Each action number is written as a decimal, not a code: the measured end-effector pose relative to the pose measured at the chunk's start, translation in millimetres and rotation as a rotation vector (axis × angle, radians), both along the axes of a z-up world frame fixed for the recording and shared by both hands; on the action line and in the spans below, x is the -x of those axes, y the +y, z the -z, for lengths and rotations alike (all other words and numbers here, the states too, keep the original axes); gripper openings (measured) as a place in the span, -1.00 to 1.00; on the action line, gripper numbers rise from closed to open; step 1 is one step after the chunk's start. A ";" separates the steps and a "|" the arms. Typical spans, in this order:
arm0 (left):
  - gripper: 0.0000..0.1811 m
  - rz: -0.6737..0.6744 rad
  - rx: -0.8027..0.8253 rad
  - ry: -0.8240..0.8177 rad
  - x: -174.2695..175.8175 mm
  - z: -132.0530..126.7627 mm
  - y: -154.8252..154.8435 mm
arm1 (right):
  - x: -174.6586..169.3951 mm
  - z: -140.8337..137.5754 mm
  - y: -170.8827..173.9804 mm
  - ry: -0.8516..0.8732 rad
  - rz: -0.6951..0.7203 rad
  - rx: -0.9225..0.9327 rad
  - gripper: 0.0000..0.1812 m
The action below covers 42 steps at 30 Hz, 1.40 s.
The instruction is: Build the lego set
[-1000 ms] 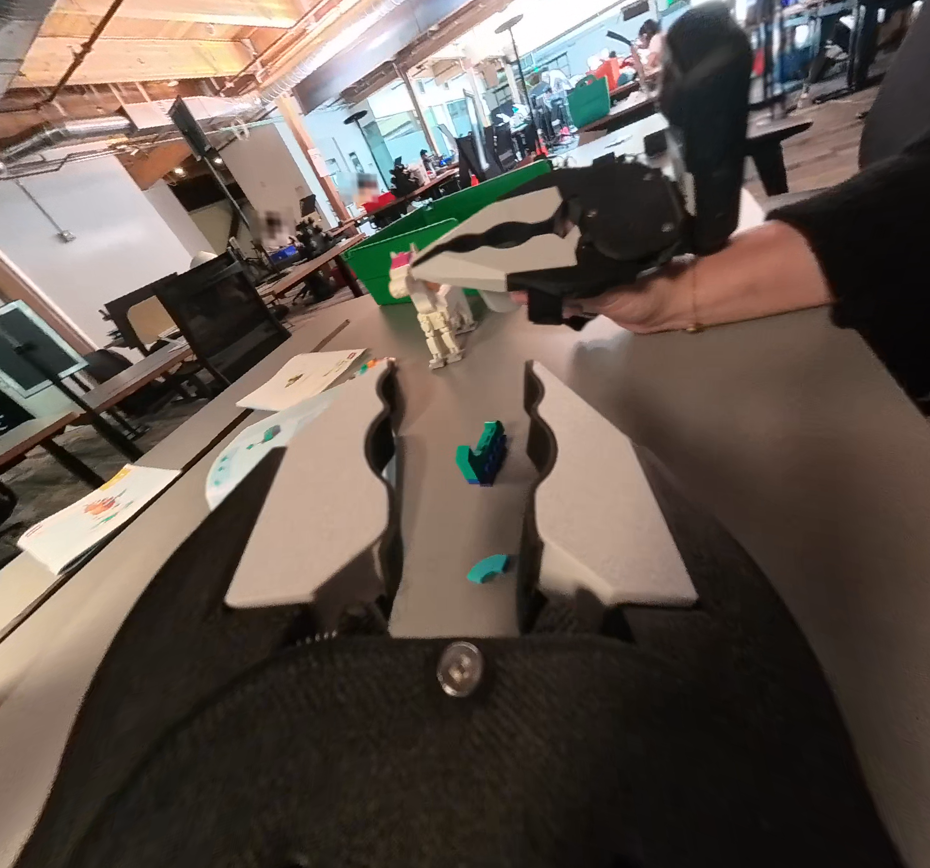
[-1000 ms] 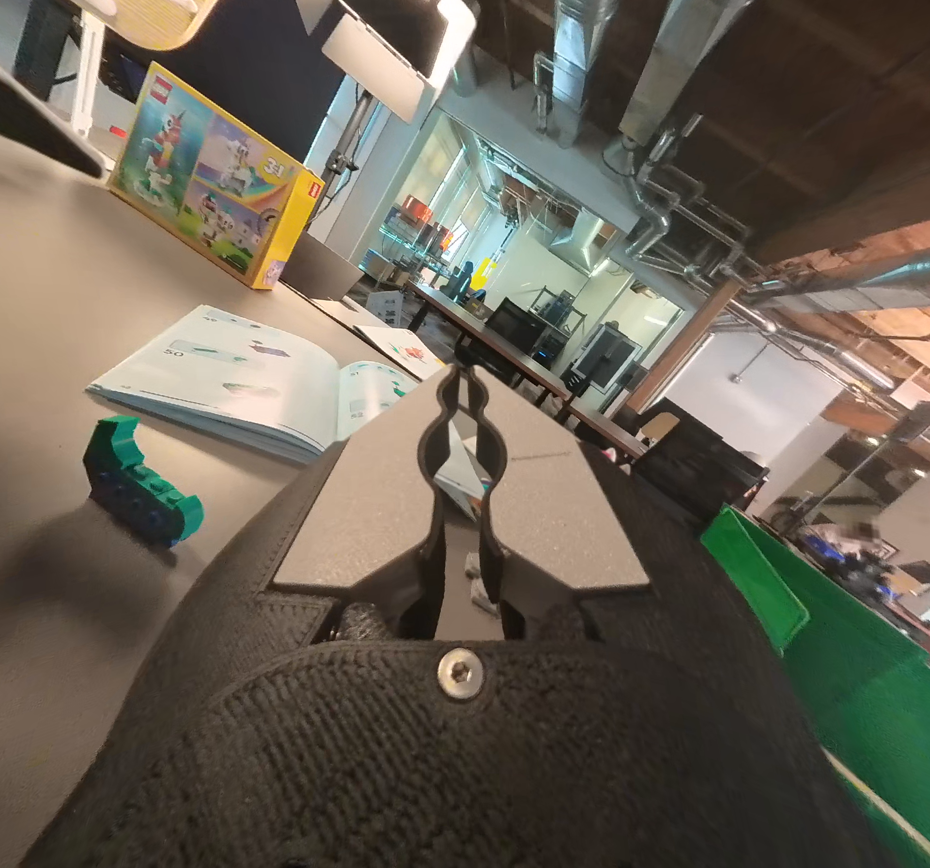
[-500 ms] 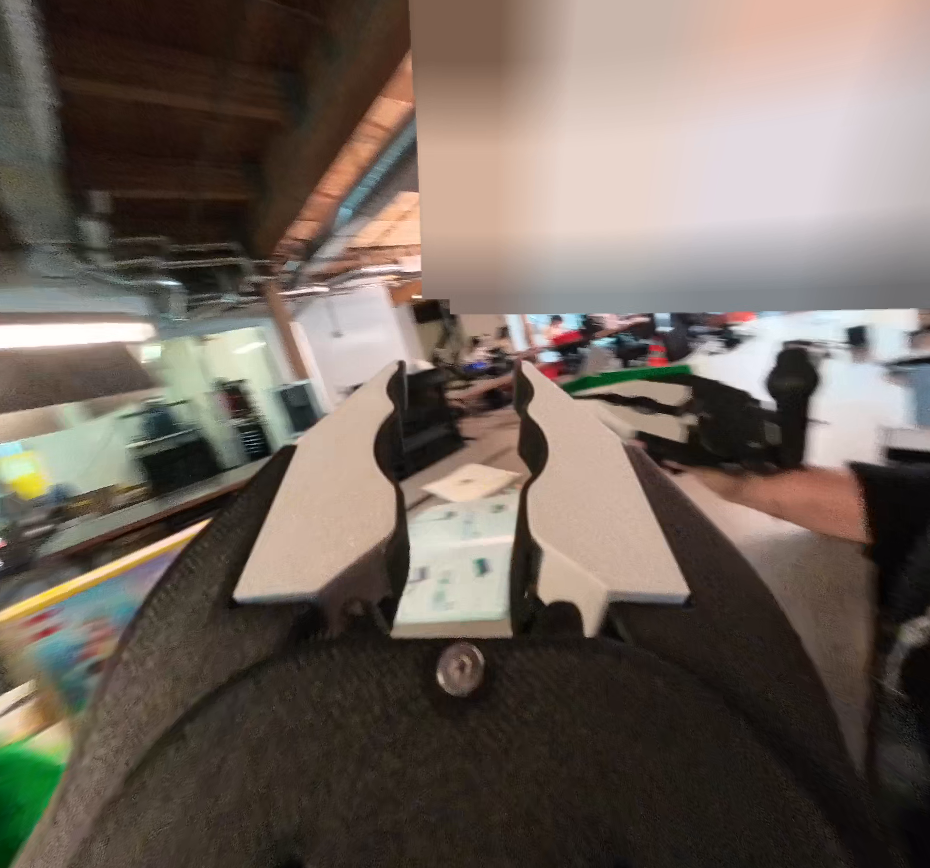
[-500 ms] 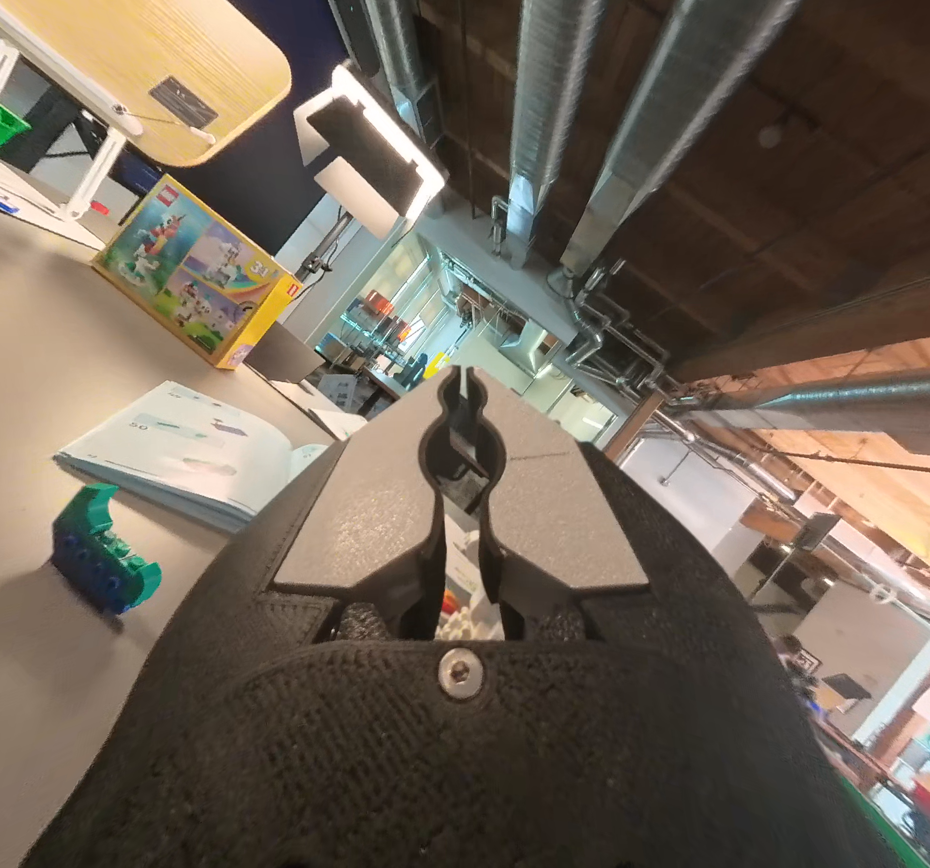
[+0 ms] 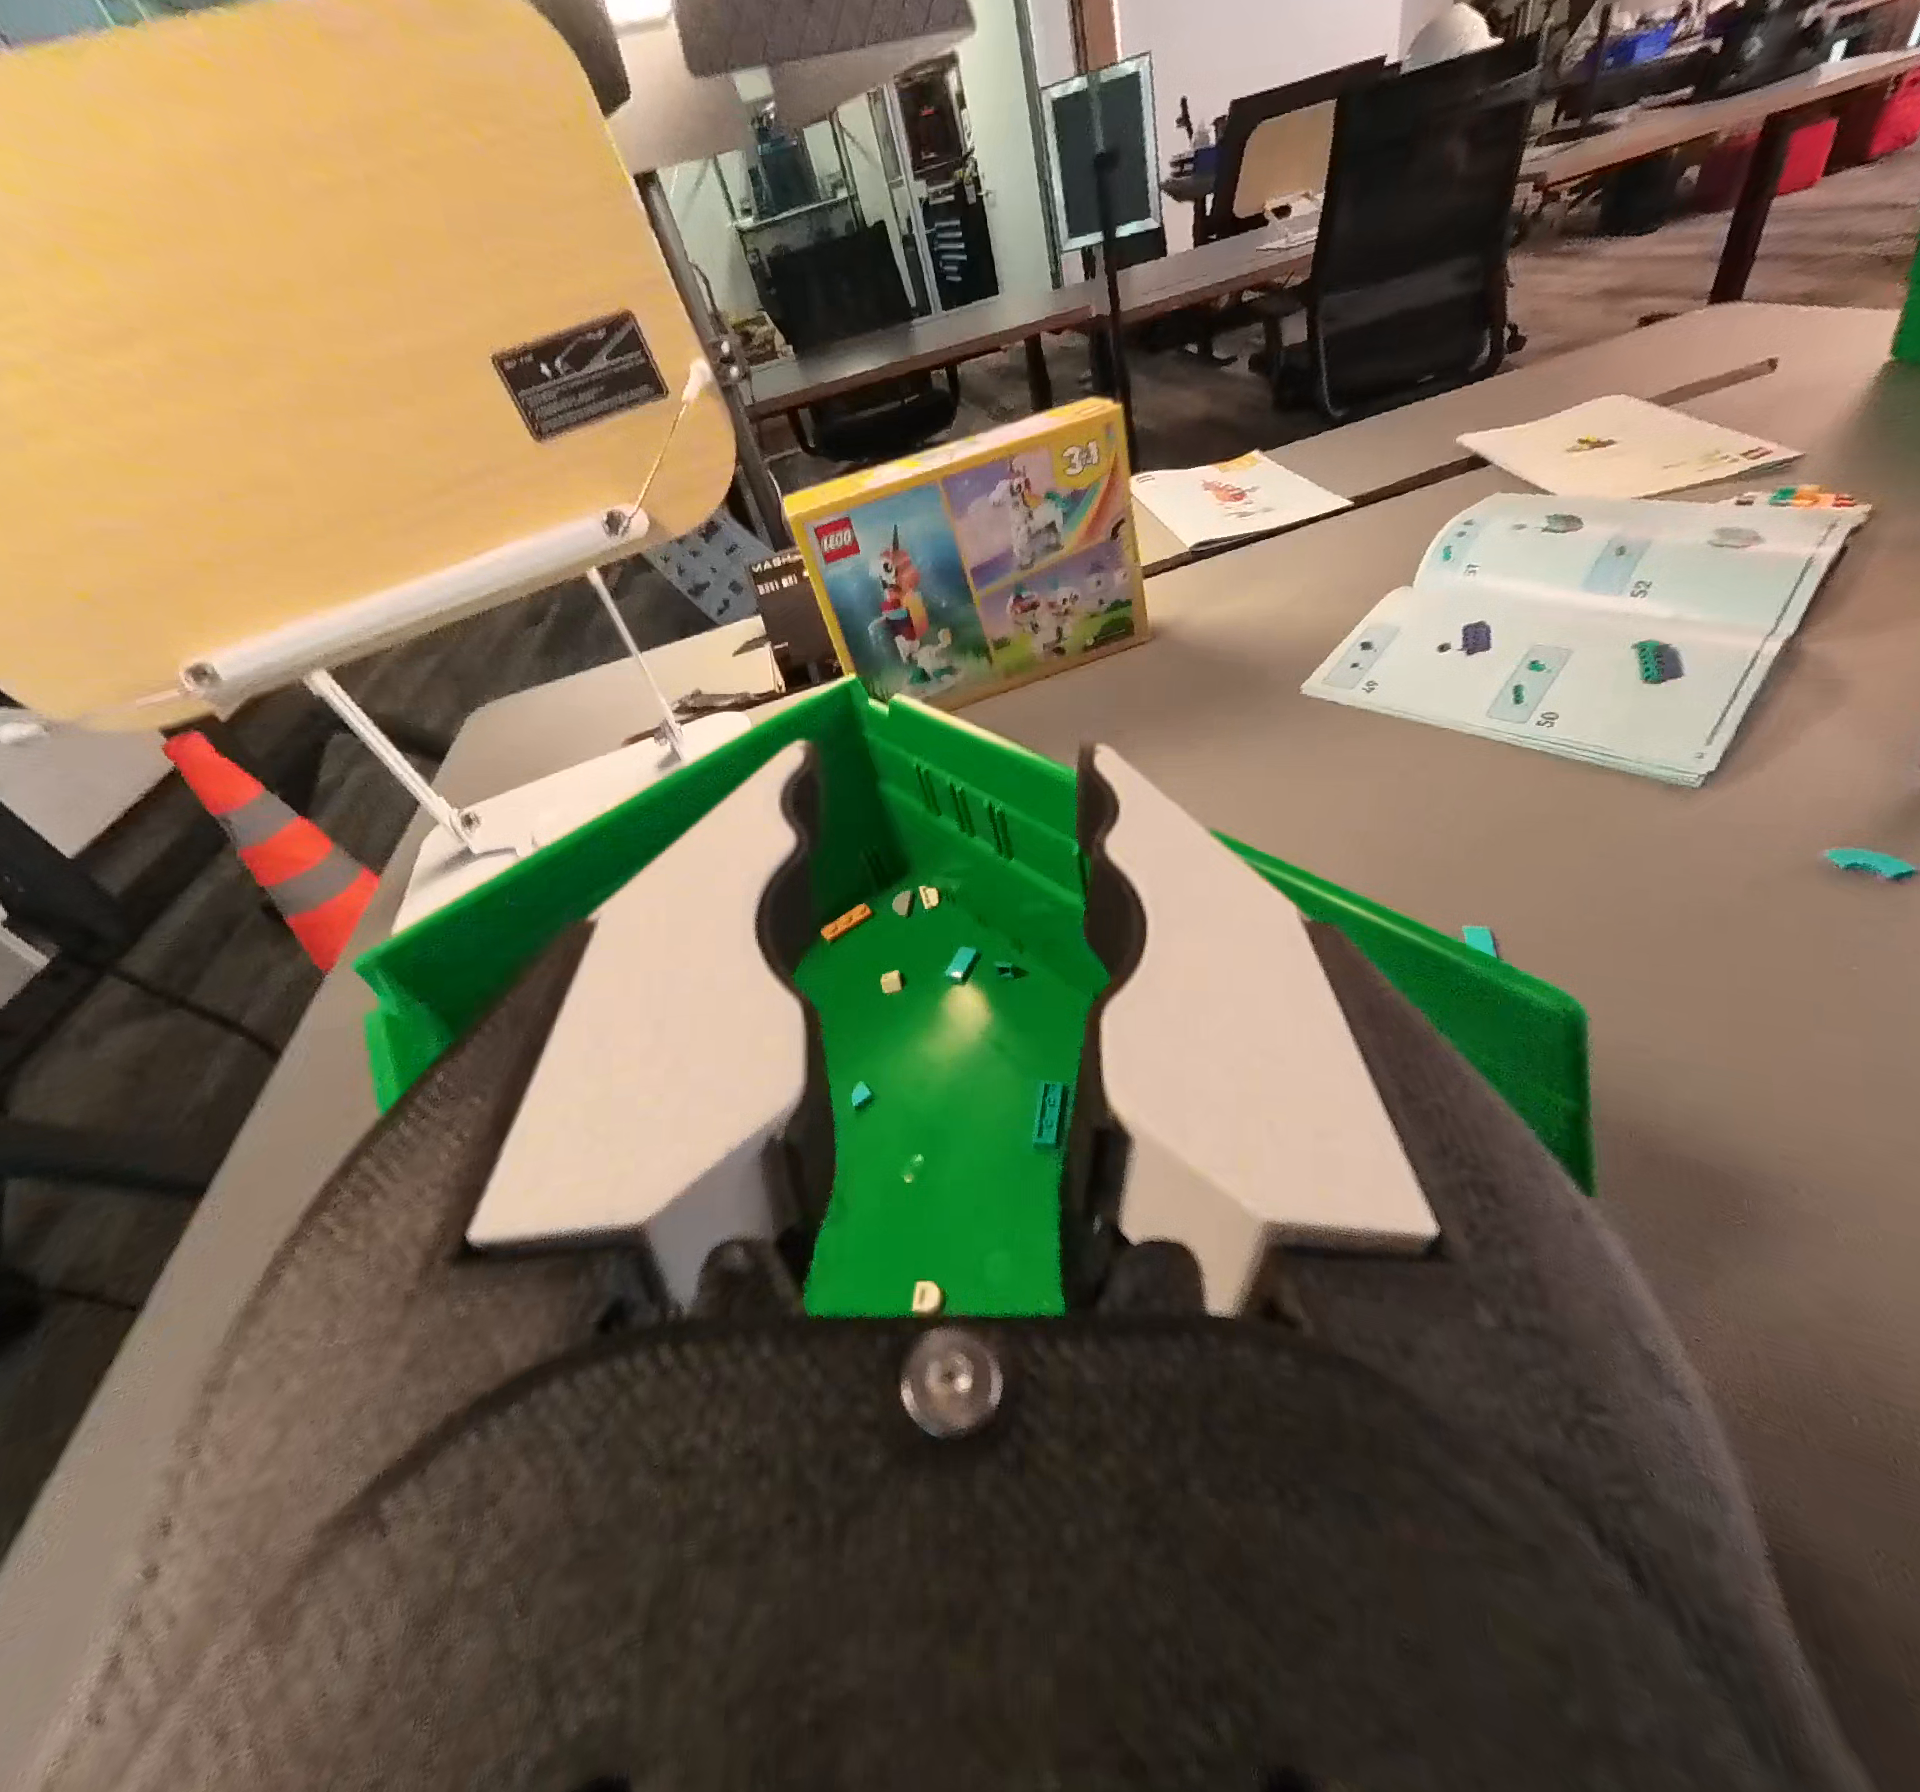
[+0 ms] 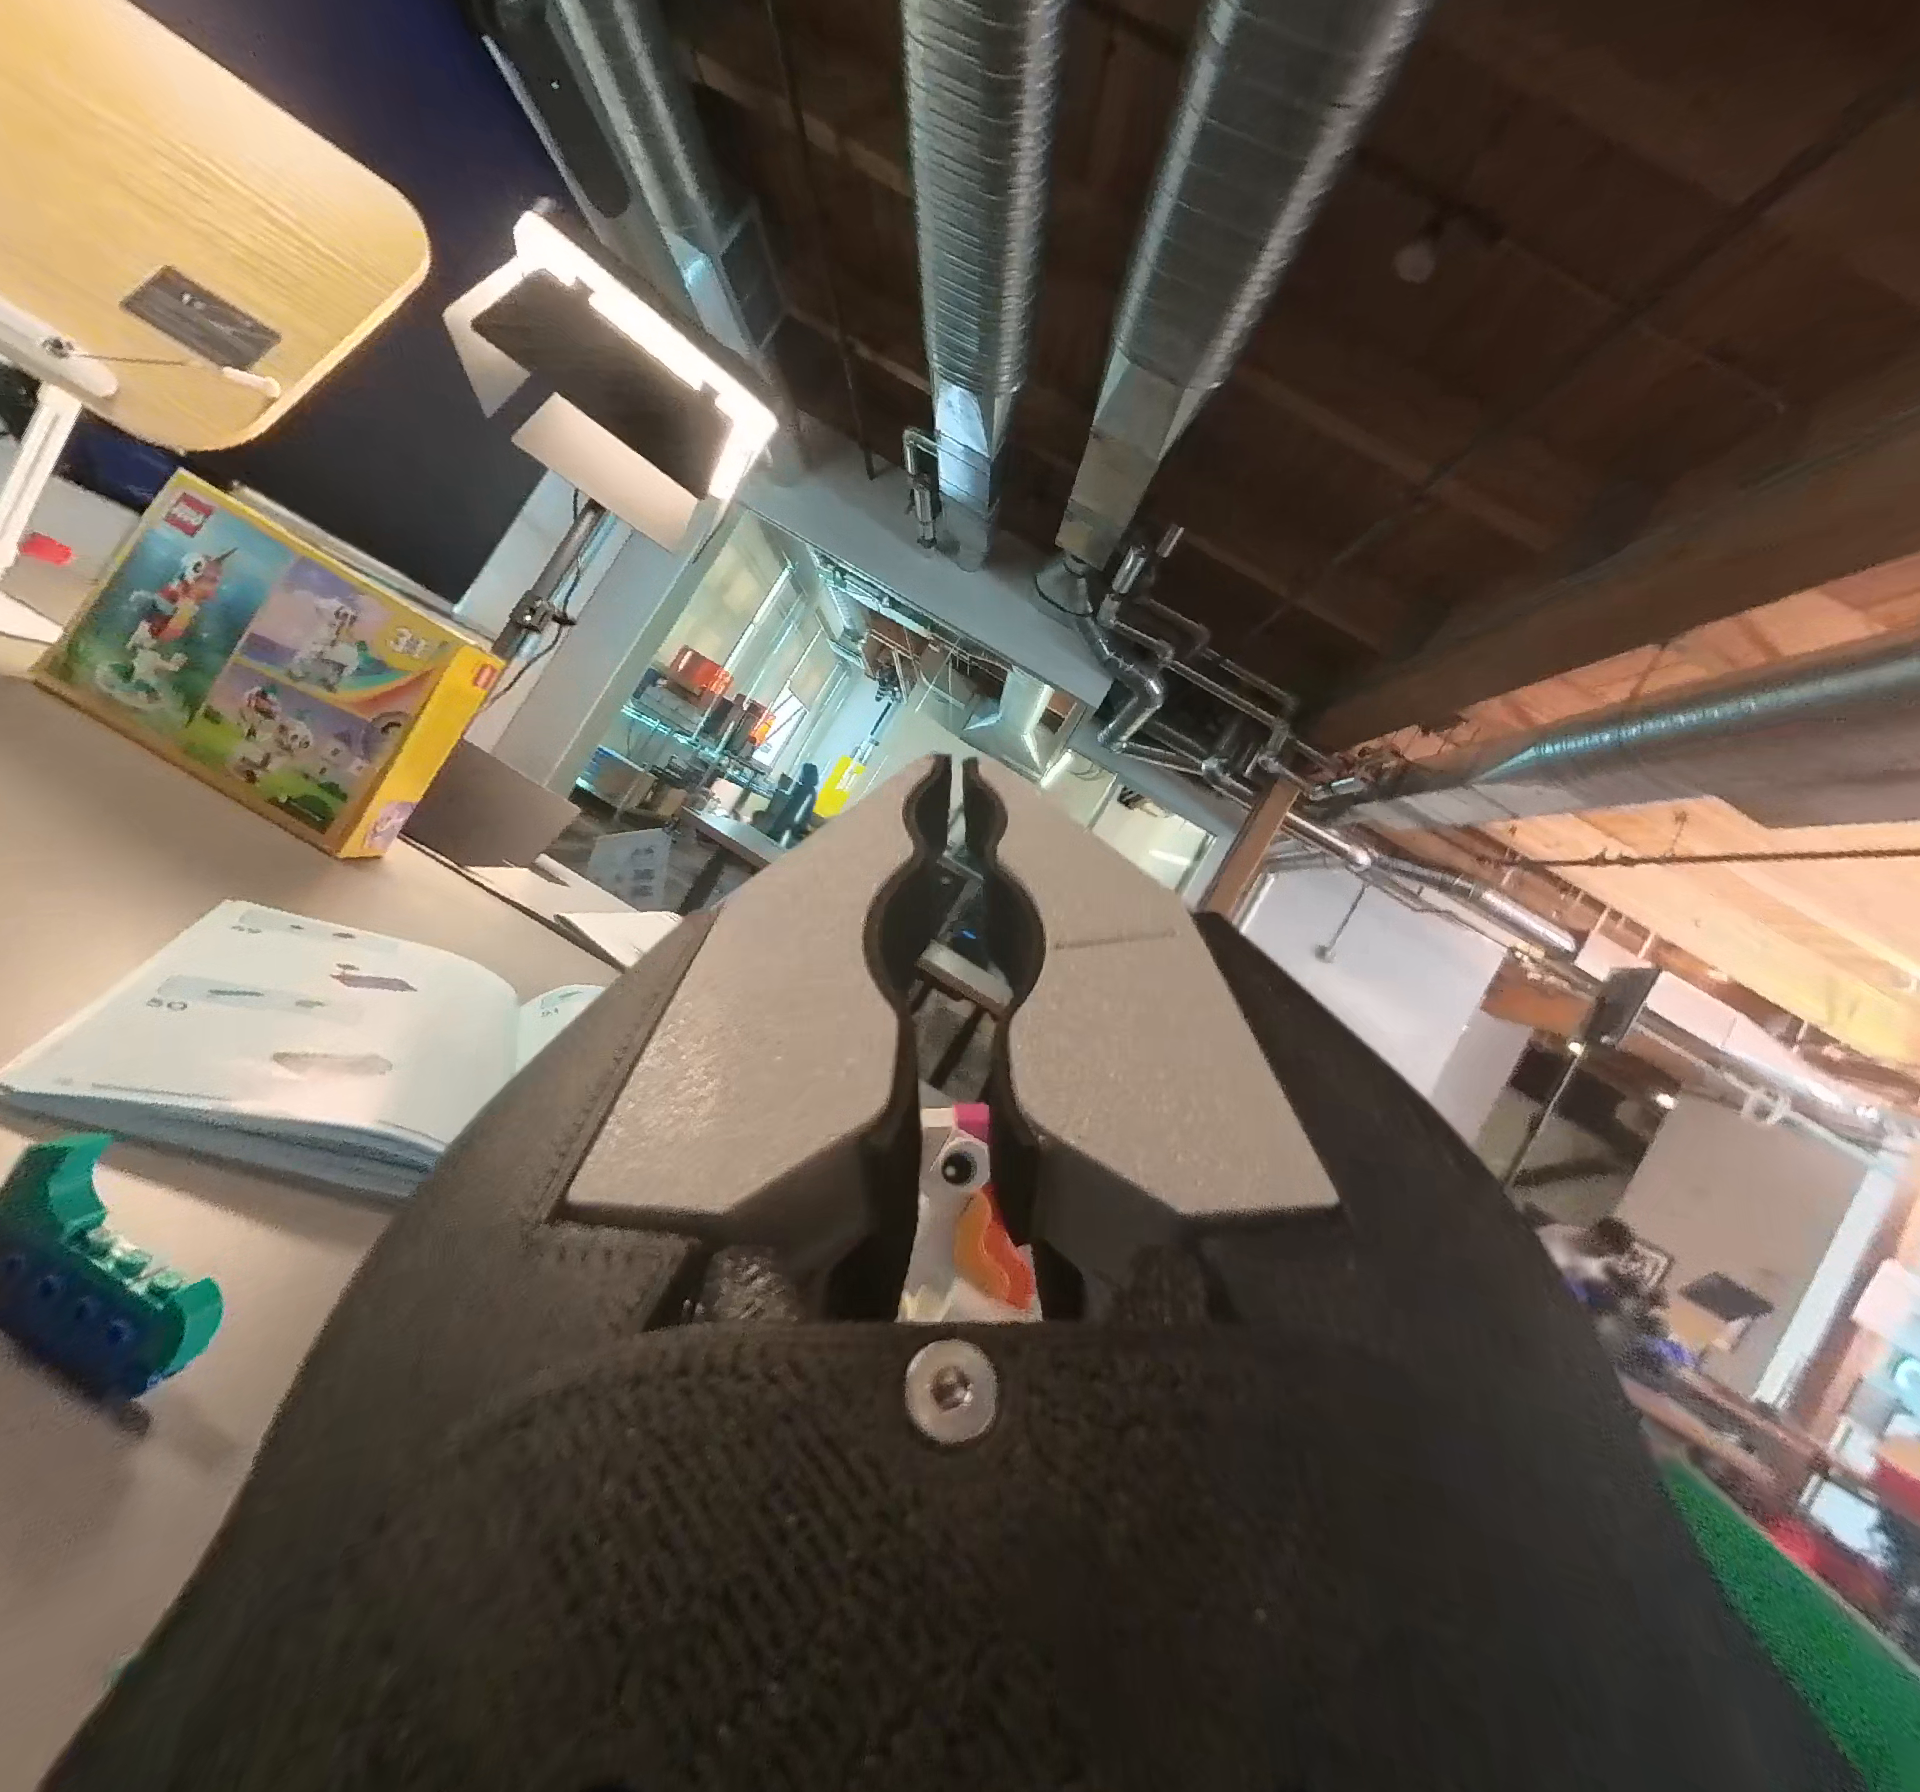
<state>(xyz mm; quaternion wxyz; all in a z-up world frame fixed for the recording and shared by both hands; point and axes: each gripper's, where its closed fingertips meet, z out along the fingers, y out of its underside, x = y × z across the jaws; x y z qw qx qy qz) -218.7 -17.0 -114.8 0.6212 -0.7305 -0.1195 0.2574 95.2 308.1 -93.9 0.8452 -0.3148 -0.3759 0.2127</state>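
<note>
My left gripper (image 5: 945, 766) is open and empty, held above a green tray (image 5: 623, 838) that holds several small loose pieces, among them a teal one (image 5: 961, 963) and an orange one (image 5: 844, 927). My right gripper (image 6: 956, 766) is shut at the tips and points up toward the ceiling. A white unicorn figure's head (image 6: 961, 1223), with a pink horn and an orange mane, shows through the gap at the base of its fingers; I cannot tell whether it is held. A teal and blue brick assembly (image 6: 94, 1264) sits on the table to its left.
An open instruction booklet (image 5: 1600, 641) lies on the grey table and also shows in the right wrist view (image 6: 260, 1046). The yellow set box (image 5: 977, 547) stands behind the tray. A teal curved piece (image 5: 1870, 864) lies at the right. An orange cone (image 5: 281, 849) stands beyond the table edge. Across from one pair of fingers to the other is roughly 45 centimeters.
My left gripper has swung left from the teal and blue assembly to above the green tray, still open. My right gripper has tilted further up, and the unicorn's head now shows between its fingers.
</note>
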 end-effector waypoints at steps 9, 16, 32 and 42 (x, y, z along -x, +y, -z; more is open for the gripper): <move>-0.49 -0.055 -0.253 -0.088 14.3 17.9 -14.0 | 3.0 2.2 -0.1 0.018 -0.070 0.075 -1.00; -0.54 0.009 -0.376 -0.113 12.5 9.7 -15.4 | 11.9 7.3 -7.5 -0.023 -0.089 0.055 -1.00; -0.59 0.045 -0.405 -0.037 4.0 5.4 -16.7 | 28.5 18.5 -17.9 -0.097 -0.130 0.039 -1.00; -0.64 0.118 -0.396 -0.102 0.9 9.0 -11.5 | 28.2 17.9 -18.1 -0.095 -0.133 0.040 -1.00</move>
